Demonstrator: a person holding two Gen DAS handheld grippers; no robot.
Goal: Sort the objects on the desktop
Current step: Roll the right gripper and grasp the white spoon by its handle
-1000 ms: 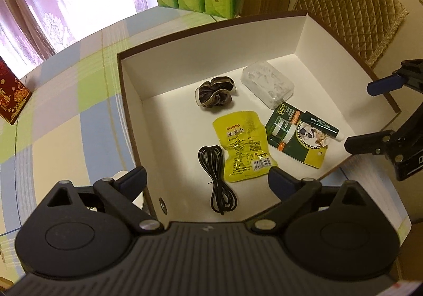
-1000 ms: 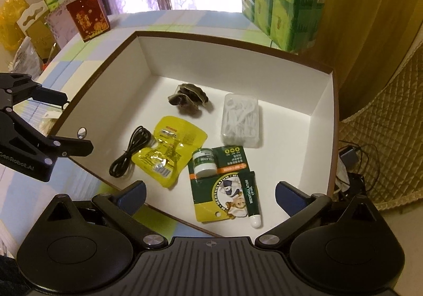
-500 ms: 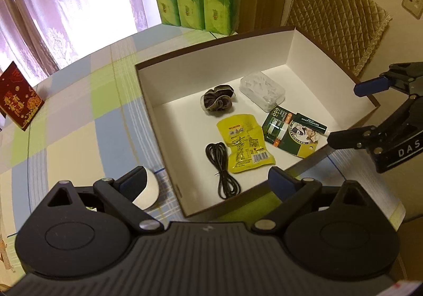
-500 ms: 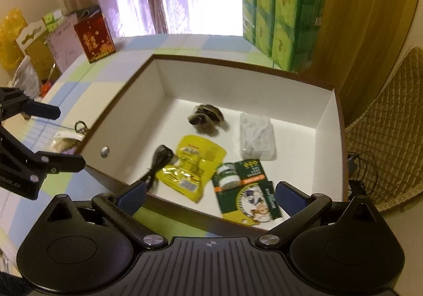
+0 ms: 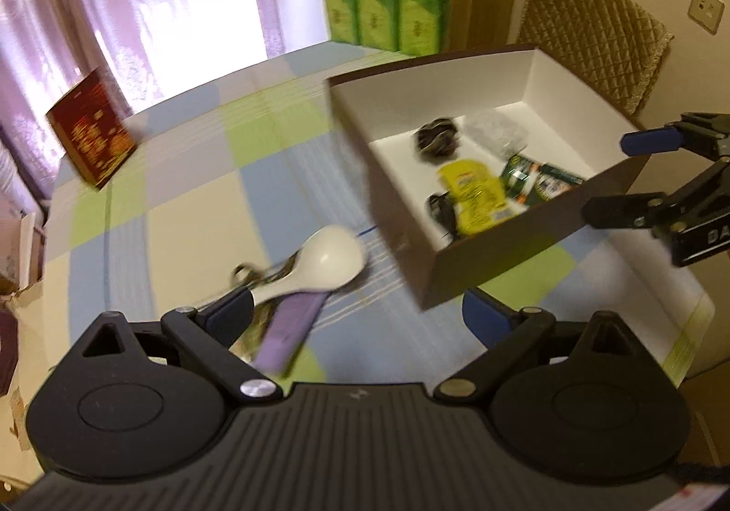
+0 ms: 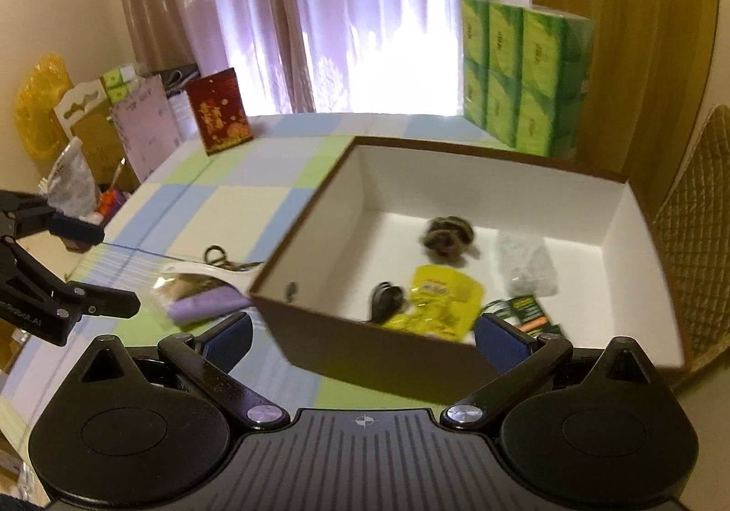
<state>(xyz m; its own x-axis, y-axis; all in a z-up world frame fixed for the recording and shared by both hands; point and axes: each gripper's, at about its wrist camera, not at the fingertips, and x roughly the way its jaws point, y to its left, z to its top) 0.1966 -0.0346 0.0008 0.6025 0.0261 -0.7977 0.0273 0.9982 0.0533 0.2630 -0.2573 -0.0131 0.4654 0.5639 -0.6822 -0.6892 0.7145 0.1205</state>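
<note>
Both grippers, left (image 5: 356,312) and right (image 6: 362,335), have their jaws wide apart and hold nothing. One box (image 6: 319,210) holds five things: a scrunchie (image 6: 447,235), a yellow packet (image 6: 433,299), a black cable (image 6: 385,299), a clear case (image 6: 524,262) and a green card (image 6: 524,310). One white spoon (image 5: 328,260) lies on the table just ahead of the left gripper, left of the box. Labels are too blurred to read.

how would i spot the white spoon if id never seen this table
Find the big brown box with white inner walls on the checked tablecloth. Just outside its left wall lies a small pile. The white spoon lies on top, across a purple strip: the only glossy white, round-bowled thing there.
</note>
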